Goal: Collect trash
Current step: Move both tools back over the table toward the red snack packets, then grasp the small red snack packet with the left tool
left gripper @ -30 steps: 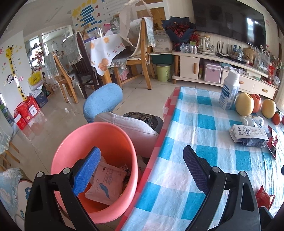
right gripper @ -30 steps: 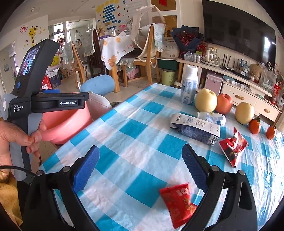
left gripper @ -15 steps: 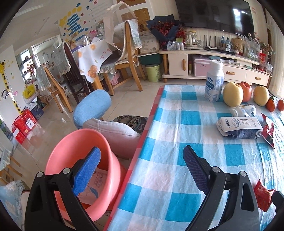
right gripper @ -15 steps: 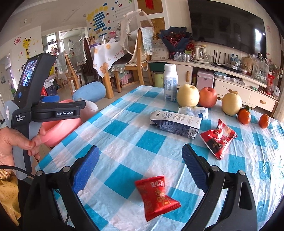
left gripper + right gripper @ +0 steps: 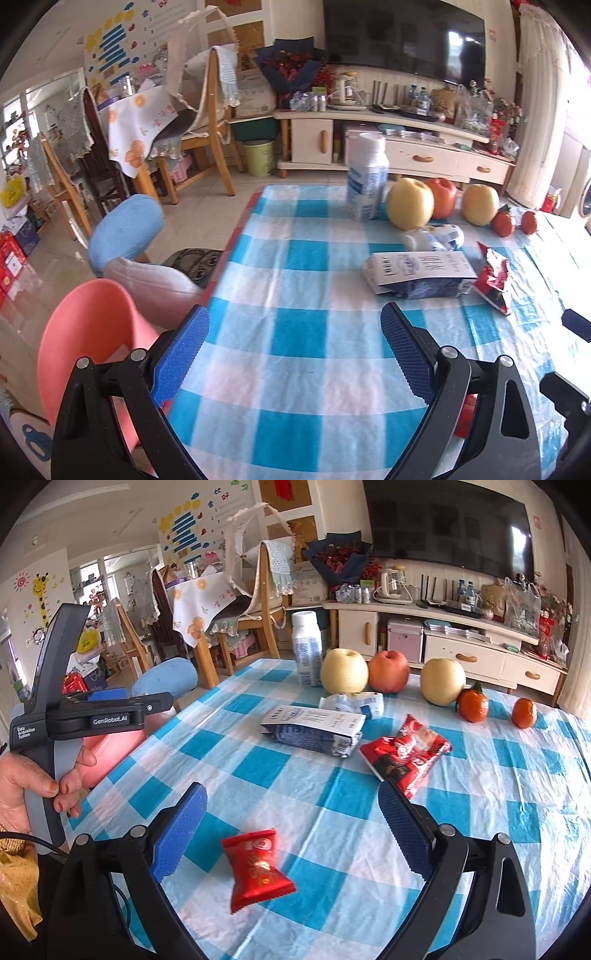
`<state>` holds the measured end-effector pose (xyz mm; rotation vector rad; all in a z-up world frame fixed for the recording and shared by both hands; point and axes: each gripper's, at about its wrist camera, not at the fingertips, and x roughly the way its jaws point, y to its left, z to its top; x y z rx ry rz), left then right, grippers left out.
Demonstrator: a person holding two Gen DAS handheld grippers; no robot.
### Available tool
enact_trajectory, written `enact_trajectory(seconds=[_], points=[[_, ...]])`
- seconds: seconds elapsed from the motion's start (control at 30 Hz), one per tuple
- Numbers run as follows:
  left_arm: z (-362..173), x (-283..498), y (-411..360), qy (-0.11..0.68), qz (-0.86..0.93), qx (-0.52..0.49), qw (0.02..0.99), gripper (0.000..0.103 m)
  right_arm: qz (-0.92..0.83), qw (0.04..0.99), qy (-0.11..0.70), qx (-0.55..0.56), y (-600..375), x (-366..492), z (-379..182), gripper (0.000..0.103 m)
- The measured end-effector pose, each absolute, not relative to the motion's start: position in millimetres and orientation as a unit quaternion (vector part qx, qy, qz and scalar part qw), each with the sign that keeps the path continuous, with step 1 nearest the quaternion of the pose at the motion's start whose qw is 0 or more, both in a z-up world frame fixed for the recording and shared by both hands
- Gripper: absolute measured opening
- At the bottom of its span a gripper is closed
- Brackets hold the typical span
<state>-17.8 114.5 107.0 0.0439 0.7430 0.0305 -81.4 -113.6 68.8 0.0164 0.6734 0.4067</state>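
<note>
A pink bucket (image 5: 85,332) with trash in it stands off the table's left edge. On the blue checked tablecloth (image 5: 295,768) lie a small red snack packet (image 5: 256,867), a larger red wrapper (image 5: 404,757), a flattened blue-white carton (image 5: 314,729) and a crumpled white wrapper (image 5: 351,703). My right gripper (image 5: 291,829) is open and empty, just above the small red packet. My left gripper (image 5: 291,349) is open and empty over the table's left part, beside the bucket. The carton (image 5: 421,273) and the larger red wrapper (image 5: 493,275) also show in the left wrist view.
A white bottle (image 5: 306,650), two yellow pears (image 5: 343,672), a red apple (image 5: 388,672) and two tangerines (image 5: 472,705) stand at the table's far side. A blue stool (image 5: 125,232) and a grey cushion (image 5: 155,284) sit left of the table.
My left gripper has swung right, from over the bucket to over the table. My right gripper has moved forward and the small red packet now lies between its fingers.
</note>
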Motion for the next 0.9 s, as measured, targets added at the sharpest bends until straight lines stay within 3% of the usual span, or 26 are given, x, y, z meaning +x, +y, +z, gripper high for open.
enact_trajectory(seconds=[0.53, 0.9], points=[[74, -3, 52, 0.421, -0.121, 0.013, 0.899, 0.093, 0.142, 0.918, 0.361, 0.084, -186, -51, 62, 0.094], [37, -37, 0, 0.493, -0.237, 0.041, 0.836, 0.093, 0.146, 0.934, 0.313, 0.095, -204, -60, 84, 0.094]])
